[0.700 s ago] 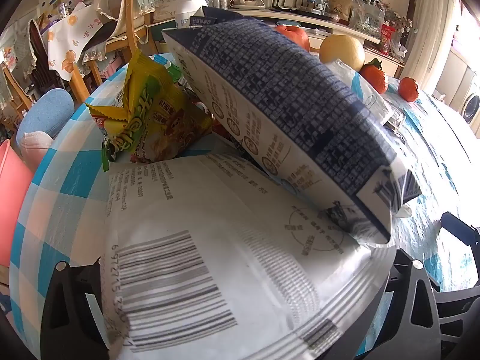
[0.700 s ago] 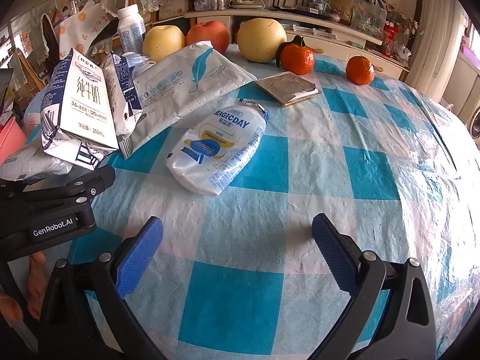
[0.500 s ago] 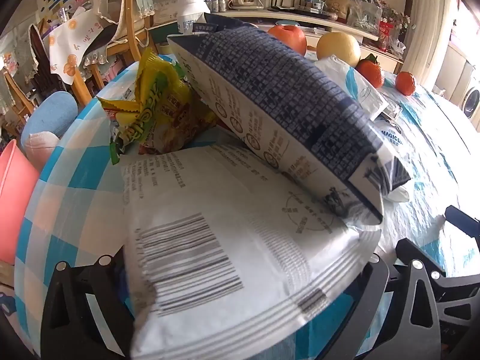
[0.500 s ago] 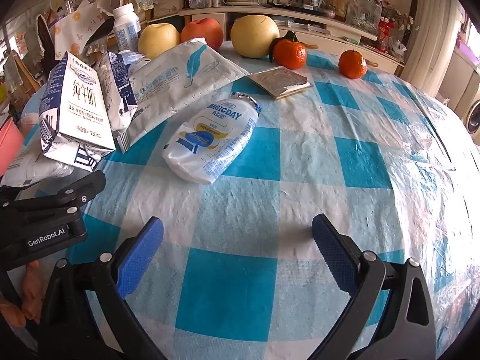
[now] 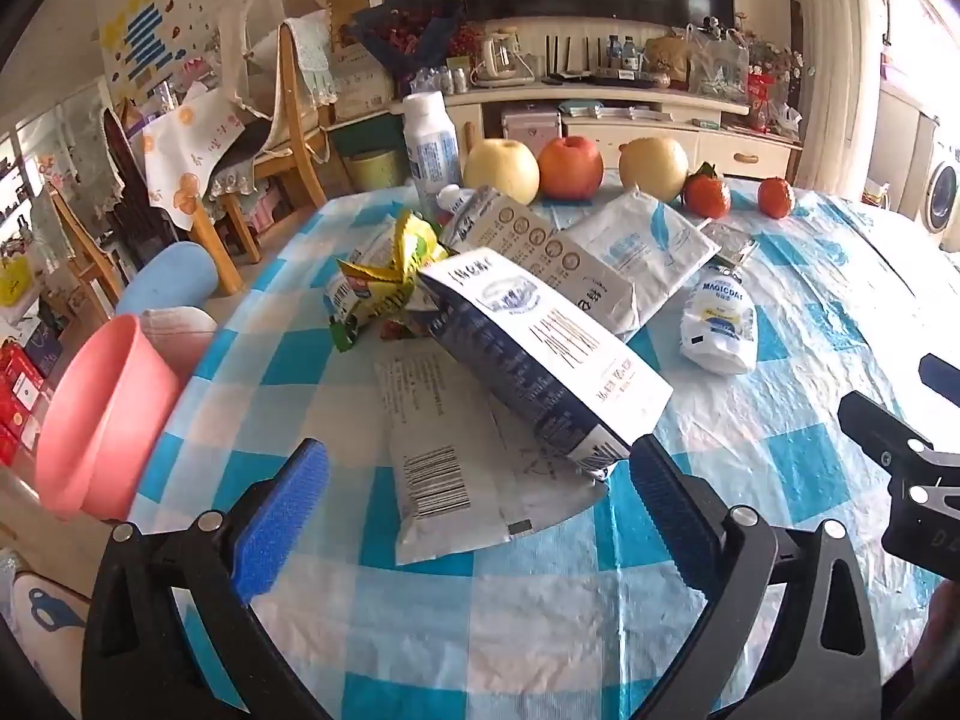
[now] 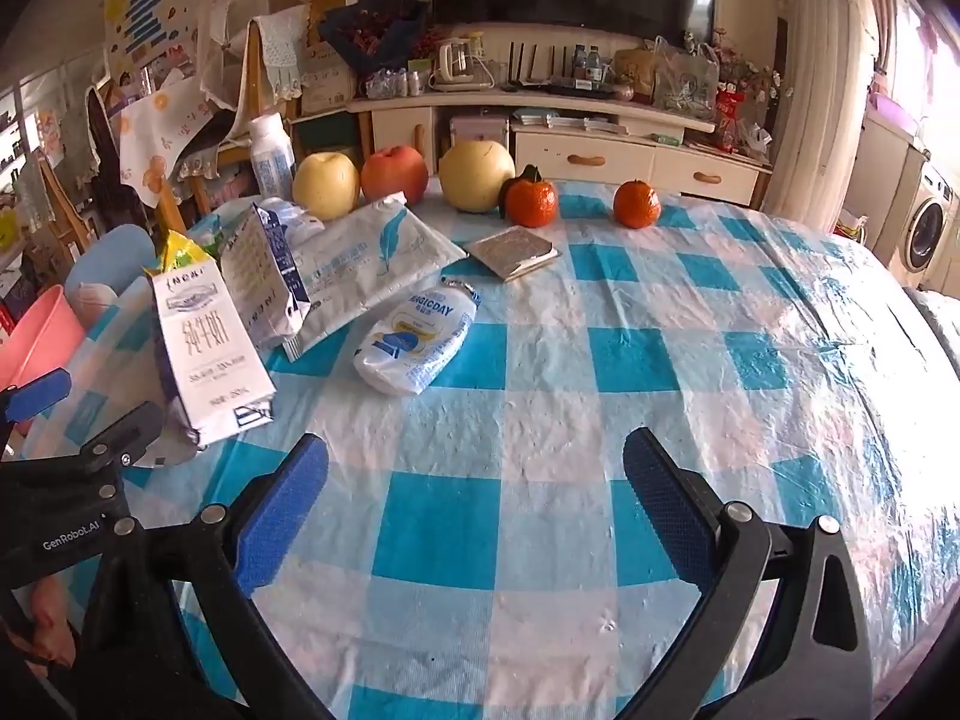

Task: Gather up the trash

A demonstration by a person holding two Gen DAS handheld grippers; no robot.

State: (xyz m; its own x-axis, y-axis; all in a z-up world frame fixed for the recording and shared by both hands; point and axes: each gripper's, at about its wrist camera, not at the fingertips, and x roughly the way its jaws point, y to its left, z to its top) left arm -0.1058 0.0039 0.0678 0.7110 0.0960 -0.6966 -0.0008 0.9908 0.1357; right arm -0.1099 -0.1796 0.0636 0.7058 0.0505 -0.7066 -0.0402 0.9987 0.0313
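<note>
While both grippers hang over the blue-and-white checked tablecloth, neither has hold of anything: the left gripper has its blue pads spread wide, with the barcoded white wrapper lying flat on the cloth between and just beyond them, and the right gripper is equally wide open above bare cloth. A blue-and-white milk carton lies tilted across that wrapper, a second carton behind it, beside a crumpled yellow snack bag. Further right lie a feather-print pouch and a MAGICDAY pouch. A pink bin stands past the table's left edge.
</note>
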